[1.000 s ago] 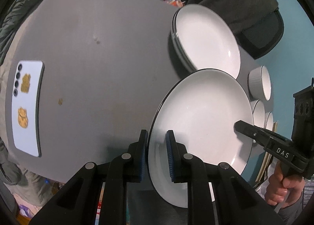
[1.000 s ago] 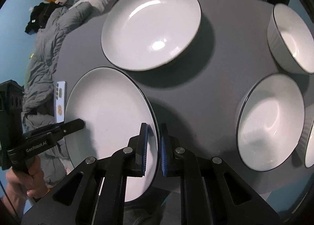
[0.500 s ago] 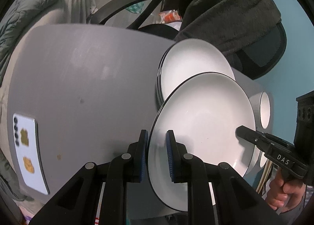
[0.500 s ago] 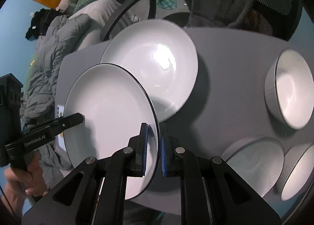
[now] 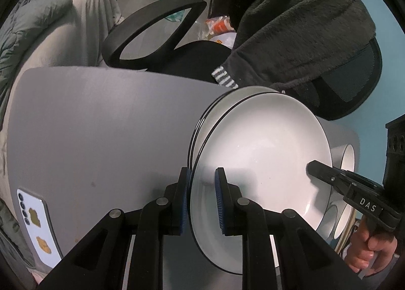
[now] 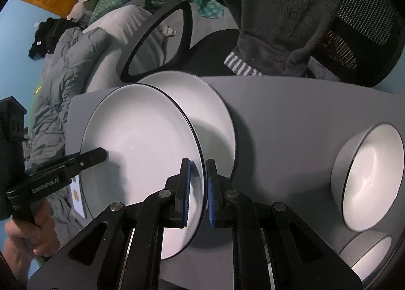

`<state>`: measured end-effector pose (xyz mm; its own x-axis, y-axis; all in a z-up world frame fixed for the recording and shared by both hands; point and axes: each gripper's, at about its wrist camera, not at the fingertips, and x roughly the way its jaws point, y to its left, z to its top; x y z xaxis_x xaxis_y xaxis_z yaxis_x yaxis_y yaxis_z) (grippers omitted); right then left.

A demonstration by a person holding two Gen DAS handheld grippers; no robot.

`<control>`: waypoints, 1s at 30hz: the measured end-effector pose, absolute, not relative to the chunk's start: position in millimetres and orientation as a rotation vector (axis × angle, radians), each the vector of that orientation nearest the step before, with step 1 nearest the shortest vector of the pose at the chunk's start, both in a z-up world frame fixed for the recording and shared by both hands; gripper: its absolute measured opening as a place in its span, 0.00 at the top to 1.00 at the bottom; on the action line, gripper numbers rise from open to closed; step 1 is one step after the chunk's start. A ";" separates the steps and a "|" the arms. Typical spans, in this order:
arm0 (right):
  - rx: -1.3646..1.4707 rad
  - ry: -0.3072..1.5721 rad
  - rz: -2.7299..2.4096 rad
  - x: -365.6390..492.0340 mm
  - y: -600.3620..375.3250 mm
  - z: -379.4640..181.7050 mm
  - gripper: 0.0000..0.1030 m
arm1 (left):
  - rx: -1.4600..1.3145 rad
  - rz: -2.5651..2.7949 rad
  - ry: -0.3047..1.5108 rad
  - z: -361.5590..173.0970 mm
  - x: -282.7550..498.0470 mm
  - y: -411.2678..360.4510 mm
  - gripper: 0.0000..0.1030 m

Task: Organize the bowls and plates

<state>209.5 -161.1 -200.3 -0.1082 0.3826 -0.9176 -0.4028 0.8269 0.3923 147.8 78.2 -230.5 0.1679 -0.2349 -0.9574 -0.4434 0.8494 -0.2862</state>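
Note:
A white plate with a black rim is held by both grippers, one on each side of its rim. My left gripper is shut on its left edge. My right gripper is shut on its right edge. The plate hovers over a stack of like plates on the grey table, mostly covering it. White bowls stand at the right of the table.
A phone lies at the table's left edge. A black office chair with a dark fleece garment stands behind the table. More bowls sit at the near right.
Both grippers have carried the plate away from me, from beside the plate stack to over it. The plate now covers most of the stack.

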 end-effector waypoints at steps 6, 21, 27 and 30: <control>-0.007 1.557 0.659 224.4 -162.9 -207.4 0.88 | -0.582 0.207 1.428 -240.3 161.8 75.9 0.82; -0.056 1.616 0.625 232.5 -154.4 -221.2 0.86 | -0.530 0.217 1.463 -250.1 164.6 74.8 0.81; -0.065 1.652 0.608 237.4 -150.4 -221.5 0.80 | -0.544 0.205 1.460 -251.3 164.3 77.5 0.81; -0.068 1.677 0.595 239.4 -147.4 -221.8 0.78 | -0.551 0.206 1.463 -251.4 163.7 79.1 0.81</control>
<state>239.4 -147.4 -221.8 -0.2062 0.2835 -0.9366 -0.3703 0.8633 0.3428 163.7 79.1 -251.4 0.1171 -0.1953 -0.9737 -0.4564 0.8602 -0.2275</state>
